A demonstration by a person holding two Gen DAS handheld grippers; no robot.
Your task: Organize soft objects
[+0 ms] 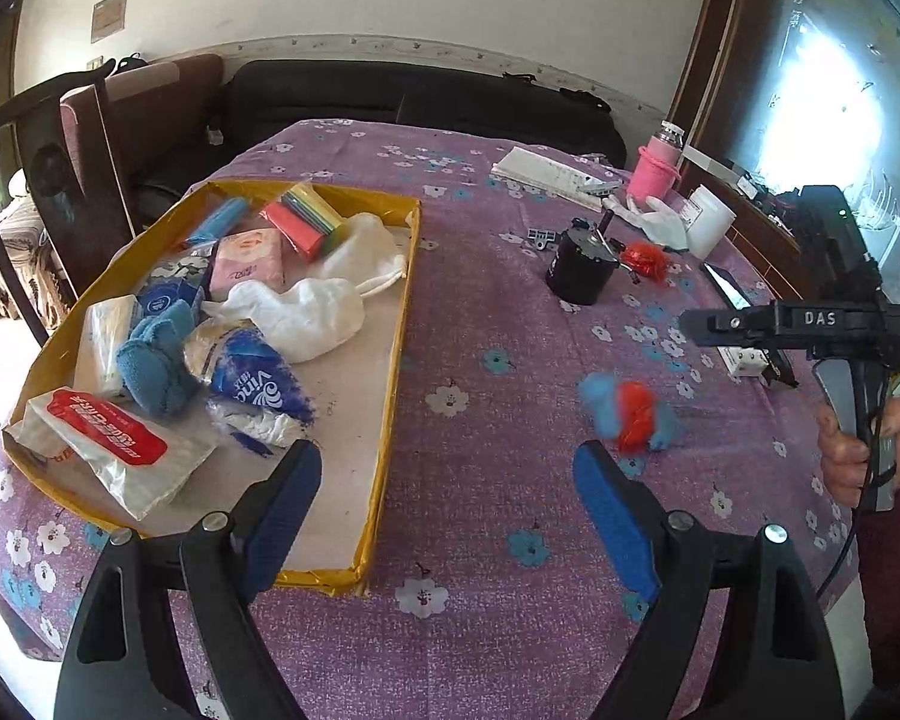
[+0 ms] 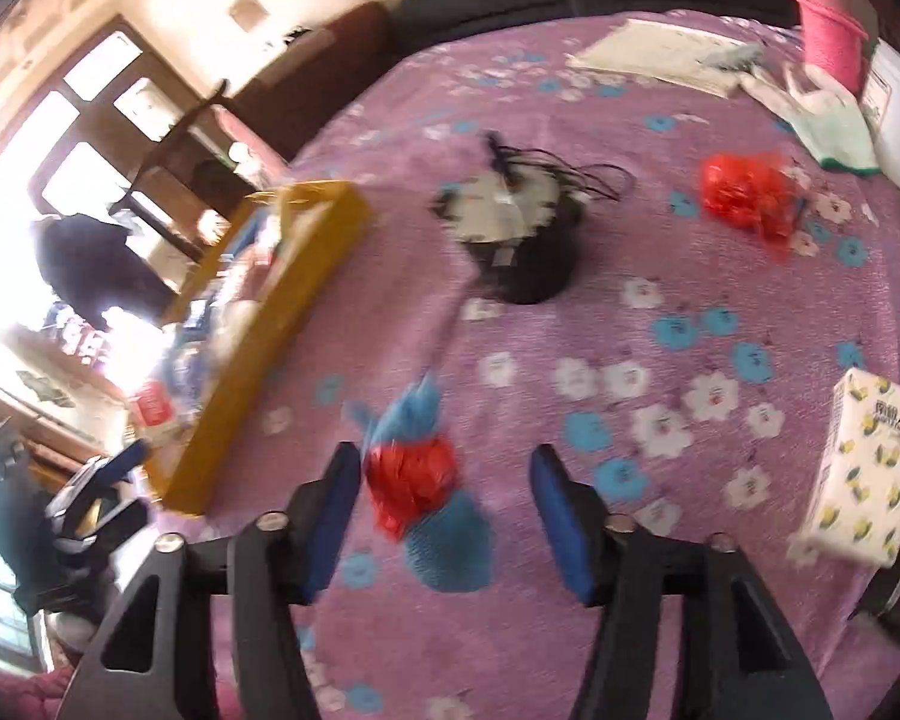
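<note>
A shallow yellow-edged cardboard tray [image 1: 399, 324] lies at the left on the purple flowered tablecloth. It holds a blue towel [image 1: 150, 360], white cloths [image 1: 306, 312], tissue packs [image 1: 249, 261] and coloured sponges [image 1: 303, 216]. A blurred blue and red soft bundle [image 1: 627, 414] is to the right of the tray. In the right wrist view this bundle [image 2: 414, 480] sits between the fingers of my right gripper [image 2: 444, 453], close to the left pad and far from the right one, so that gripper is open. My left gripper [image 1: 453, 516] is open and empty over the tray's near right corner.
A black round device [image 1: 582, 267] and a red plastic bag [image 1: 648, 258] lie mid-table. A lemon-print tissue pack [image 2: 864, 474] is at the right. A pink bottle [image 1: 654, 171], a white cup [image 1: 711, 222] and papers [image 1: 546, 171] stand at the back. A hand [image 1: 858, 450] holds the right gripper's handle.
</note>
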